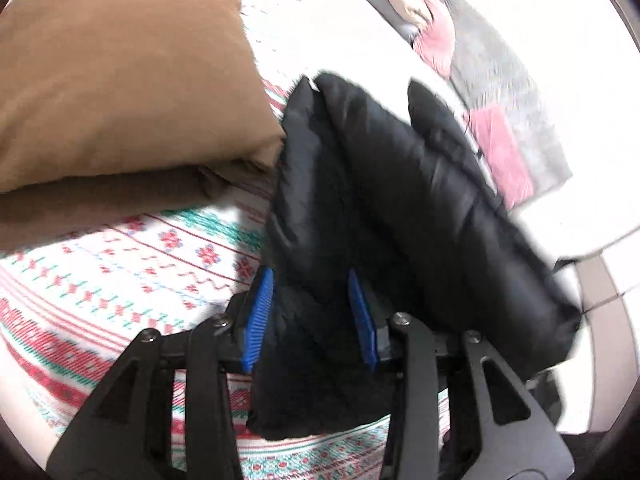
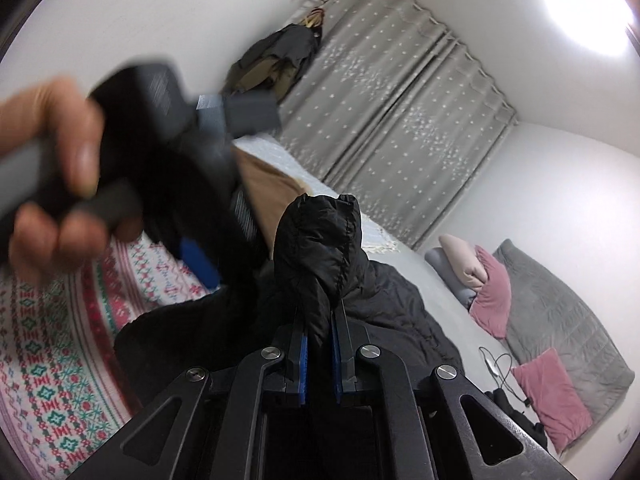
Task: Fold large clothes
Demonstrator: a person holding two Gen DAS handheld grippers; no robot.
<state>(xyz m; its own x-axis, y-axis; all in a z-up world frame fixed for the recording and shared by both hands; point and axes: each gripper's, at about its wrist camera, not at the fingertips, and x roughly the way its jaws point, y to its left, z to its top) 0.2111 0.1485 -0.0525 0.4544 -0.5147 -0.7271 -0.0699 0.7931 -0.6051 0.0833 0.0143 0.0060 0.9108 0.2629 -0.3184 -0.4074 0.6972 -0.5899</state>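
Observation:
A black puffer jacket (image 1: 400,208) lies bunched on a bed with a red and green patterned blanket (image 1: 120,280). My left gripper (image 1: 312,316) is open, with its blue pads on either side of a jacket fold. In the right wrist view my right gripper (image 2: 320,344) is shut on a raised fold of the jacket (image 2: 320,248). The left gripper (image 2: 168,168) shows there too, blurred, held in a hand at the left above the jacket.
A brown pillow (image 1: 120,80) lies left of the jacket. Pink and grey cushions (image 2: 540,320) and a grey blanket lie at the far right on a white sheet (image 2: 400,264). A cable (image 2: 500,368) lies there too. Grey curtains (image 2: 400,100) hang behind.

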